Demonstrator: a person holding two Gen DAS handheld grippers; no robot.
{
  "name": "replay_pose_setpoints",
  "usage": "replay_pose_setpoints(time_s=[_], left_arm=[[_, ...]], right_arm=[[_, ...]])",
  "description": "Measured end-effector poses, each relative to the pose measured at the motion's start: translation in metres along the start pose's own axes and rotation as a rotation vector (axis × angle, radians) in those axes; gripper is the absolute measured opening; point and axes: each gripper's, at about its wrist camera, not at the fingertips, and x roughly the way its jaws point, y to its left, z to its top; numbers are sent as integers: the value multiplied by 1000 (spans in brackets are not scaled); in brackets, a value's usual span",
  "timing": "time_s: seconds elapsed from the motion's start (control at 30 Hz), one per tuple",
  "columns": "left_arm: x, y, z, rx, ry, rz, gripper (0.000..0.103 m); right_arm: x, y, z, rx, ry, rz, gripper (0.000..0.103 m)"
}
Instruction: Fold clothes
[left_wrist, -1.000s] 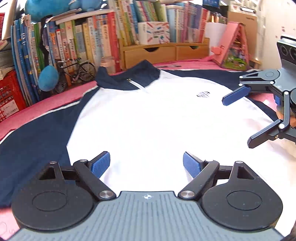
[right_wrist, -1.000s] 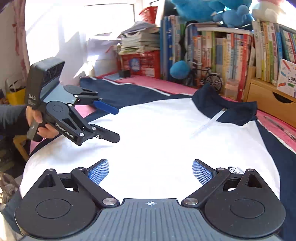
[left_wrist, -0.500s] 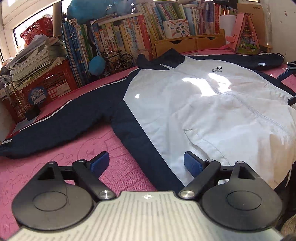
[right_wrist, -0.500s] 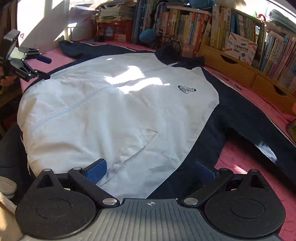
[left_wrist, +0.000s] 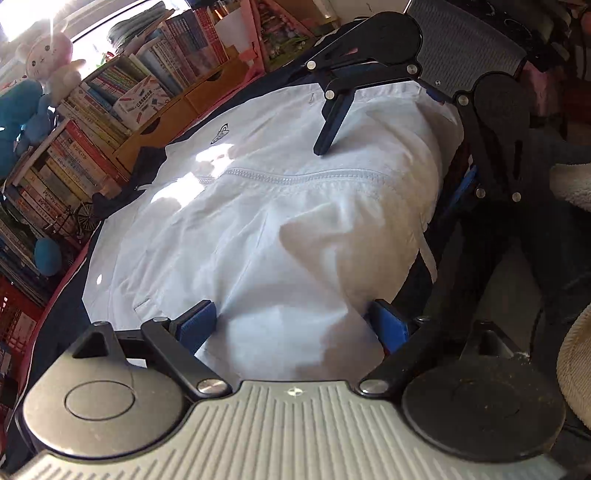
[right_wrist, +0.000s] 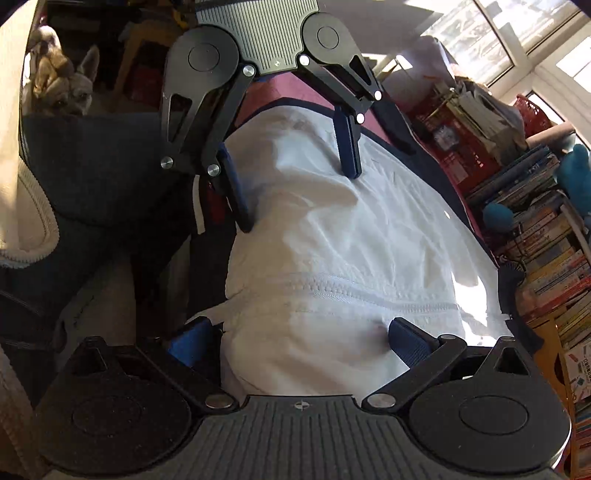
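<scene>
A white jacket (left_wrist: 295, 221) with navy sleeves lies flat, zipped up, its zipper (left_wrist: 295, 177) running across the view. My left gripper (left_wrist: 291, 325) straddles the hem at the near table edge; its jaws are opening, with white cloth between them and the pads off it. My right gripper (left_wrist: 391, 162) stands further along the same hem, one finger above the cloth and one below the edge. In the right wrist view the right gripper (right_wrist: 299, 343) is open around the jacket (right_wrist: 351, 240), with the left gripper (right_wrist: 295, 177) opposite it.
Packed bookshelves (left_wrist: 74, 147) and wooden drawers (left_wrist: 177, 110) line the far side of the pink table (right_wrist: 277, 92). A red crate (right_wrist: 461, 147) and plush toys (left_wrist: 22, 110) stand beyond. A dog (right_wrist: 62, 85) and a person's dark trousers (right_wrist: 92, 166) are by the near edge.
Both grippers rolled and swung from over the jacket's sides down to its hem at the near table edge. They now face each other, each straddling the hem.
</scene>
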Motion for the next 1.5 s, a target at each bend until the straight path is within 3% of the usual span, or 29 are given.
replay_pose_setpoints(time_s=[0.07, 0.2, 0.33, 0.47, 0.53, 0.6, 0.73, 0.8, 0.9, 1.03, 1.2, 1.33, 1.5], left_arm=[[-3, 11, -10, -59, -8, -13, 96], [-7, 16, -25, -69, 22, 42, 99], [-20, 24, -35, -150, 45, 81, 99], [-54, 25, -36, -308, 65, 81, 93], [-76, 27, -35, -410, -8, 81, 94], [-100, 30, -33, -526, -114, 96, 98], [-101, 17, -15, -686, -354, 308, 102], [-84, 15, -6, -776, -397, 334, 102], [-57, 15, 3, -830, -328, 347, 102], [-36, 13, -7, -828, -186, 351, 101], [-34, 3, -14, -788, -73, 426, 102], [-41, 1, -1, -794, -72, 482, 100], [-38, 27, 32, -873, -167, 368, 101]], right_arm=[[4, -19, -23, 73, 31, -10, 103], [-16, -48, -70, 247, 20, 13, 103], [-24, -43, -81, 250, 81, -47, 103], [-53, -40, -68, 318, 151, -7, 103], [-78, -37, -58, 294, 79, -12, 103], [-93, -41, -47, 319, -20, -91, 103], [-82, -55, -37, 545, -183, -231, 103], [-60, -60, -36, 661, -218, -272, 103], [-40, -59, -39, 745, -210, -281, 103], [-33, -53, -60, 793, -139, -265, 103], [-46, -65, -112, 1036, -95, -220, 103], [-75, -92, -142, 1190, -52, -408, 103], [-119, -143, -220, 1534, -90, -687, 103]])
